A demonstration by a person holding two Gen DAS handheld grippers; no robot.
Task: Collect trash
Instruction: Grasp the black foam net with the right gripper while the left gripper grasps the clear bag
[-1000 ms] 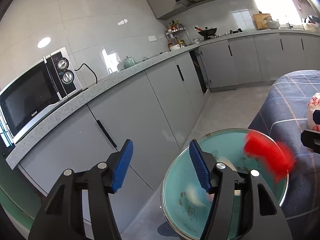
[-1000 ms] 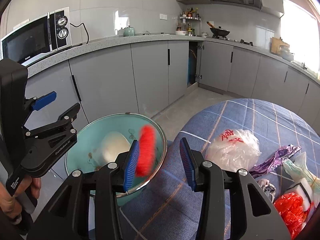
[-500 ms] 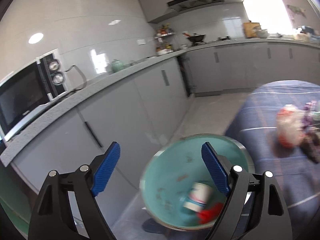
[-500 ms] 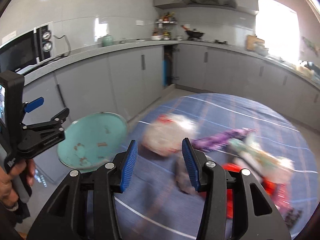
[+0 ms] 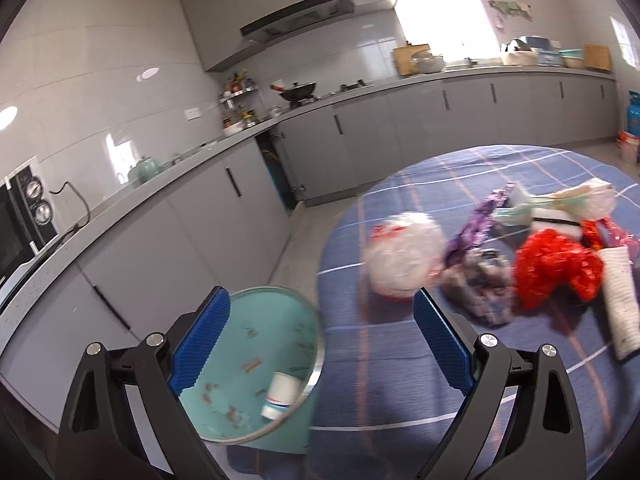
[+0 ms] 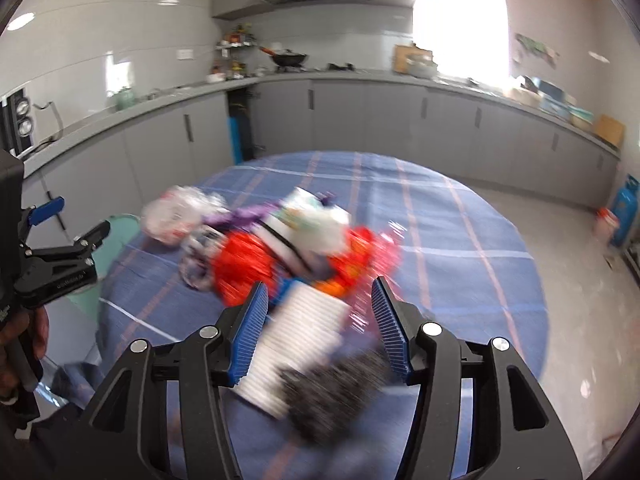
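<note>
A pile of trash lies on the round blue checked table [image 5: 400, 380]: a clear bag with red print [image 5: 404, 256], a red crumpled bag [image 5: 556, 268], a purple wrapper [image 5: 476, 228], a white ribbed cup [image 5: 620, 308]. A teal bin [image 5: 248, 364] beside the table holds a small paper cup [image 5: 282, 394]. My left gripper [image 5: 320, 344] is open above the bin's rim. My right gripper [image 6: 320, 328] is open over the ribbed cup [image 6: 300, 340], with the red bag [image 6: 244, 264] just beyond. The left gripper [image 6: 68, 240] shows at the right wrist view's left edge.
Grey kitchen cabinets and a countertop [image 5: 240, 148] run along the walls behind the table. A microwave [image 5: 20, 216] stands on the counter at left. A blue gas cylinder [image 6: 624, 216] stands on the floor at the far right.
A red piece of trash left my right gripper and fell into the bin. Both grippers then swung right, from the bin toward the trash pile; the right one opened wider.
</note>
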